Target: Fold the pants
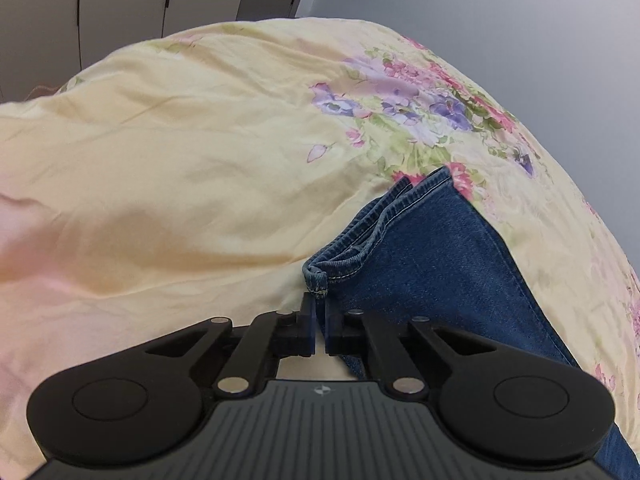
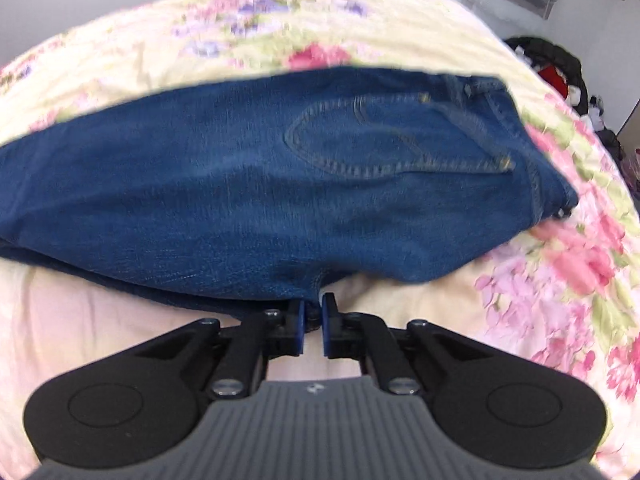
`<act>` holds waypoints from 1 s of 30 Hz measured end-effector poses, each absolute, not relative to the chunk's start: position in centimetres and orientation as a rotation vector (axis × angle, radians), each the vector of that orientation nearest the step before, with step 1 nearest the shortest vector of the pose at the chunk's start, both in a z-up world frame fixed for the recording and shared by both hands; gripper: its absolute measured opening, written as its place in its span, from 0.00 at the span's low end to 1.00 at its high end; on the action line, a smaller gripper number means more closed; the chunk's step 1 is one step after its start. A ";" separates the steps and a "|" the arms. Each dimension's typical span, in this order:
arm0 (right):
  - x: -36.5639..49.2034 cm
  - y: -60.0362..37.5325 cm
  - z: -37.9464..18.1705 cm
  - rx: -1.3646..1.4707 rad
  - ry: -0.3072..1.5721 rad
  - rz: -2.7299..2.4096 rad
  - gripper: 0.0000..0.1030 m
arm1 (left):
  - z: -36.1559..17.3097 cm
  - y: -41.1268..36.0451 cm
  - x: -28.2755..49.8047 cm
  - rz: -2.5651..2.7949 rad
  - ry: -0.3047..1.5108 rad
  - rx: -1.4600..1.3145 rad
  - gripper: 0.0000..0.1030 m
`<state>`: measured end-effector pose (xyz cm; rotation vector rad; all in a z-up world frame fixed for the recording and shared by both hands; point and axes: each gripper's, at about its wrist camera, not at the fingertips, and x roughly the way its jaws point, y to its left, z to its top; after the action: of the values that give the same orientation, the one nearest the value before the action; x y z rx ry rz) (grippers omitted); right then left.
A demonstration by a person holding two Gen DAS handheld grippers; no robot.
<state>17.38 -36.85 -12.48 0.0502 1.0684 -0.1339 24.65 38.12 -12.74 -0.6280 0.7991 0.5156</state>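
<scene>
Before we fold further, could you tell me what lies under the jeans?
The jeans lie on a floral bedspread, which shows all around them. Anything directly beneath the denim is covered.

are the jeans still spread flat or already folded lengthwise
Folded lengthwise: the jeans lie leg on leg on the floral bedspread, both hems stacked at the left gripper, one back pocket facing up.

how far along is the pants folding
Done: the jeans lie on the floral bedspread with the legs stacked, hems together. In hand: the left gripper has its jaws shut on the hem corner, and the right gripper pinches the near edge by the seat. Left: the crosswise folds.
</scene>
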 end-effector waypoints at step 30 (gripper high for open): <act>15.6 -53.5 -6.8 0.414 0.915 -0.341 0.39 | -7.7 27.0 28.3 0.314 0.867 -0.291 0.14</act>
<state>15.55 -53.48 -6.79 0.4141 0.9147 -0.3406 28.29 26.99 -7.66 -0.2906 0.8666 0.3135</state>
